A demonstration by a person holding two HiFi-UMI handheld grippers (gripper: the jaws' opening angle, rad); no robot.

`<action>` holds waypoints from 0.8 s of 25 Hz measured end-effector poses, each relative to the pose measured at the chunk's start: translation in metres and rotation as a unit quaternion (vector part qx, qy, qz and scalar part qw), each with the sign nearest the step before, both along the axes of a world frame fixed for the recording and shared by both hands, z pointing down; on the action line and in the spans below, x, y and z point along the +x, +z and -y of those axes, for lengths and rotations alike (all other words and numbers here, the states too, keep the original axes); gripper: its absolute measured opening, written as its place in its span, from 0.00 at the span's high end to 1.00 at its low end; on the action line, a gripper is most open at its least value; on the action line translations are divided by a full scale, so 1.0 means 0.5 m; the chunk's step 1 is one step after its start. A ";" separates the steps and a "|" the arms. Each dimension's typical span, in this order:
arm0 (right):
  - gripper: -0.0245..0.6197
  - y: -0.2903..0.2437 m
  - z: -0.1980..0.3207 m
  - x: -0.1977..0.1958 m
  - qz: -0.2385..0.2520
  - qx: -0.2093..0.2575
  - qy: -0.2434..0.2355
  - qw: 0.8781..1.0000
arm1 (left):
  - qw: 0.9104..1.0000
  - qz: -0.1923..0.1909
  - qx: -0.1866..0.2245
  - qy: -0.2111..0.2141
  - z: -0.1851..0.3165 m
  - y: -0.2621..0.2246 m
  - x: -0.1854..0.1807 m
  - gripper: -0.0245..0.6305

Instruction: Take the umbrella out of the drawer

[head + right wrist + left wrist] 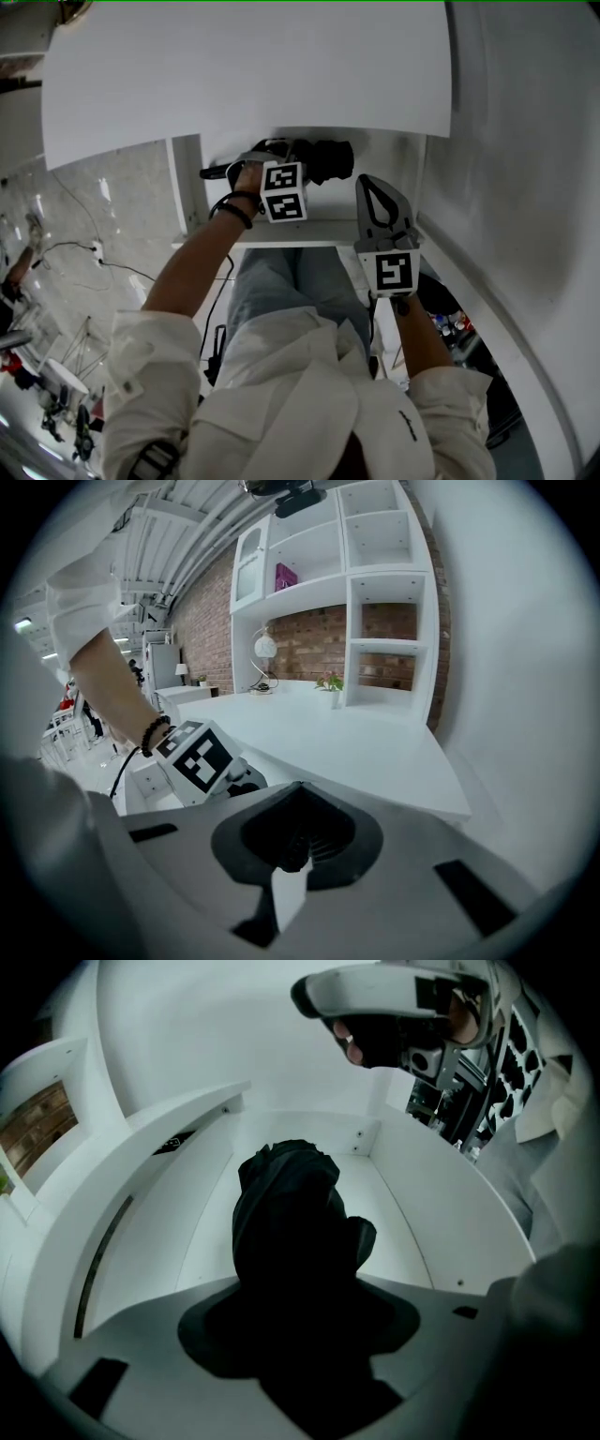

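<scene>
The right tongs [368, 184] are shown nearest, jaws together with nothing between them, held at the front right corner of the open white drawer [441, 1213]. Just to their left, the left tongs [274, 155] are angled down into the drawer and clamped on the folded black umbrella [291, 1222]. The umbrella is seen inside the drawer, extending from the jaws toward the back wall and flanked by the drawer's side walls. The rear of the drawer, beyond the left tongs, is overhung by the white bench [244, 66]. Farther off, past the right tongs, a white shelving unit [375, 583], a lamp [265, 649] and a brick wall [309, 639] are seen at the bench's far end.
</scene>
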State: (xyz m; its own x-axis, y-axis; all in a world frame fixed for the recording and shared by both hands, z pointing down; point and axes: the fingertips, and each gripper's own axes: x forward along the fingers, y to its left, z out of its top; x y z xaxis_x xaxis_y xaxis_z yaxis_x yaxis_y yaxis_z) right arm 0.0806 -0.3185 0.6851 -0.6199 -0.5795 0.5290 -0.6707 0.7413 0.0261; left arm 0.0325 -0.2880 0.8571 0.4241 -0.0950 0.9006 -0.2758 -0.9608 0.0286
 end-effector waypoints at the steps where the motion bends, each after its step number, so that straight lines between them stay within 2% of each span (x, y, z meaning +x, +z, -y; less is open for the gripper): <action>1: 0.94 -0.003 0.002 0.011 0.001 -0.003 0.013 1.000 | 1.000 -0.008 0.000 -0.008 -0.001 -0.010 0.001 0.55; 6: 0.94 -0.028 0.008 0.067 0.010 -0.018 0.072 0.997 | 0.997 -0.050 0.011 -0.055 -0.001 -0.087 0.007 0.55; 11: 0.94 -0.089 0.027 0.078 0.022 -0.001 0.110 0.994 | 0.988 -0.102 0.041 -0.105 0.022 -0.204 -0.009 0.55; 16: 0.94 -0.182 0.040 0.056 0.032 0.029 0.116 0.992 | 0.971 -0.157 0.081 -0.161 0.041 -0.356 -0.047 0.55; 20: 0.94 -0.262 0.041 0.043 0.048 0.052 0.119 0.990 | 0.950 -0.194 0.120 -0.211 0.042 -0.478 -0.082 0.55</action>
State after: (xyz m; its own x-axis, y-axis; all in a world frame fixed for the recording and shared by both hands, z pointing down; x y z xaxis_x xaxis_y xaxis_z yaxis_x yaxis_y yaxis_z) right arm 0.1019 -0.3389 0.5544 -0.5039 -0.7628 0.4052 -0.8289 0.5590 0.0216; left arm -0.0084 -0.3090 0.6179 0.5983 -0.5138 0.6149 -0.6519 -0.7583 0.0008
